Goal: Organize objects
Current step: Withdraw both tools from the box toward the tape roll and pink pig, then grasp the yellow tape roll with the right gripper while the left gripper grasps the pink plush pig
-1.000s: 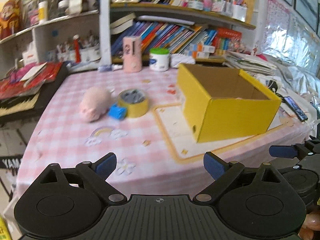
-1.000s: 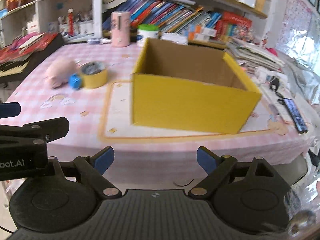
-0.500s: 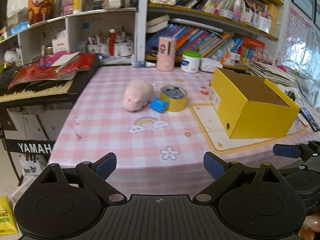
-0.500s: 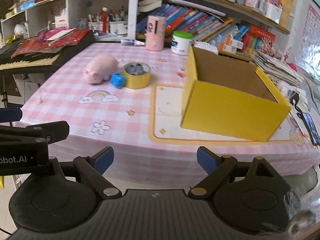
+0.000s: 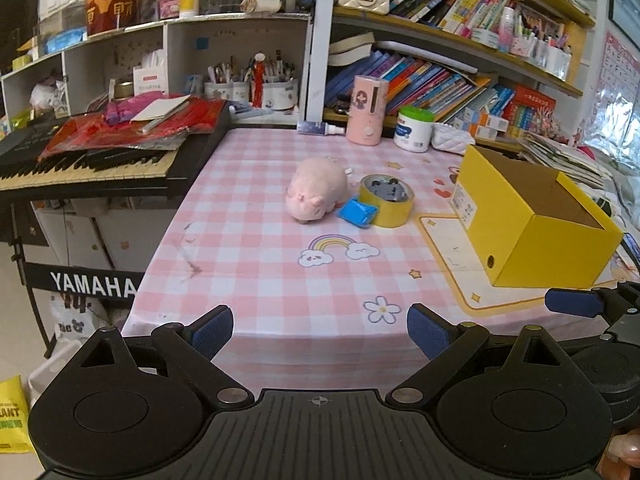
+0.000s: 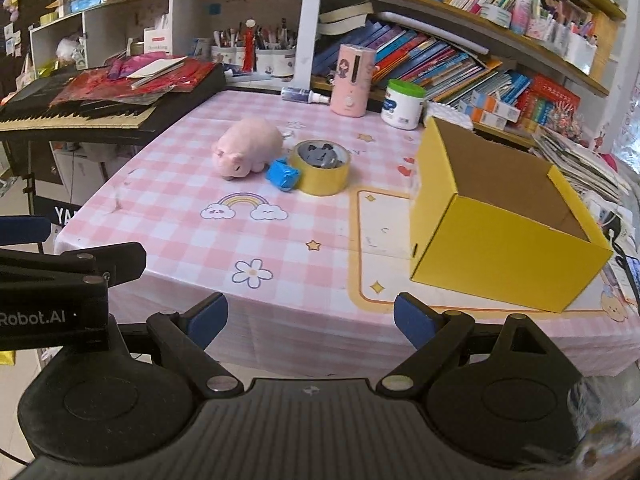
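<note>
Both grippers' fingers gape wide w/ nothing between them: left gripper (image 5: 320, 330) and right gripper (image 6: 310, 320) hang off the near edge of the pink-checked desk (image 6: 320, 236). Mid-desk: pink plush pig (image 6: 248, 153), small blue wrapped block (image 6: 283, 175) touching yellow tape roll (image 6: 322, 172). Open yellow cardboard box (image 6: 500, 248) sits to the right, apart from them.

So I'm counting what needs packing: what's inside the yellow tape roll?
A small grey object sits inside the yellow tape roll. The roll's wall hides its lower part, so what it is stays unclear.
</note>
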Available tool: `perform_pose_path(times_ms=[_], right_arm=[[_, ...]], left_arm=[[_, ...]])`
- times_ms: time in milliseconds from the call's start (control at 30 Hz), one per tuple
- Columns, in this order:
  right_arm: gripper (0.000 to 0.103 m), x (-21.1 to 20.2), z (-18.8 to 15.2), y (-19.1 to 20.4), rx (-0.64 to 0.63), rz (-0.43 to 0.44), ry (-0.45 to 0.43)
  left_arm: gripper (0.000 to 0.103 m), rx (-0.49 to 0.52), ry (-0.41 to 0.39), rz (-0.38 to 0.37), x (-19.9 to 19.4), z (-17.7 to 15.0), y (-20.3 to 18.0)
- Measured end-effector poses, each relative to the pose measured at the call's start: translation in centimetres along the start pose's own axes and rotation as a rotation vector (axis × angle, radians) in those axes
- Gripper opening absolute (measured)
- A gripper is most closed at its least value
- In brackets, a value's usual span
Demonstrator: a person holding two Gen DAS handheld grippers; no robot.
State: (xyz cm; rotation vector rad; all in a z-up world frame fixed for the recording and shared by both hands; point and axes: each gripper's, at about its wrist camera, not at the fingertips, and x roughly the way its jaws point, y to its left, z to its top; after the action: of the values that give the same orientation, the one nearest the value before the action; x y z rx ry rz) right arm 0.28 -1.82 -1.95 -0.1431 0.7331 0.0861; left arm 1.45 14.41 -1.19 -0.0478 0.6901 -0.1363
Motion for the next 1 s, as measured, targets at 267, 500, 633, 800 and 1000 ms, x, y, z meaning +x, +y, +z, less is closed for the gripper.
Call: perform_pose_path(times_ms=[267,500,633,800,1000], right_arm=[[0.09,3.4,2.0,0.6,-0.014,0.032,0.015],[0.09,6.9,5.4,0.1,-0.013,0.038,-0.01],[0.09,9.2,7.6,-0.5,-0.014,0.037,-0.024],[0.09,12.3,10.4,-1.7,-0.005,0.032,-0.035],[0.09,16.3,13.3,-3.1,0.007,0.028,-0.035]], left_arm=[[0.096,0.009,0.005,0.037,3.1,2.2,1.1],[0.096,0.007,-0.012,0.053,6.8,6.0,1.6],[0.096,-0.003,-0.016,0.056,9.1,8.3,1.8],[0.096,-0.004,-0.017,0.067,12.1,10.8,1.5],[0.096,0.0,-0.002,0.075,15.5,13.0,1.3]])
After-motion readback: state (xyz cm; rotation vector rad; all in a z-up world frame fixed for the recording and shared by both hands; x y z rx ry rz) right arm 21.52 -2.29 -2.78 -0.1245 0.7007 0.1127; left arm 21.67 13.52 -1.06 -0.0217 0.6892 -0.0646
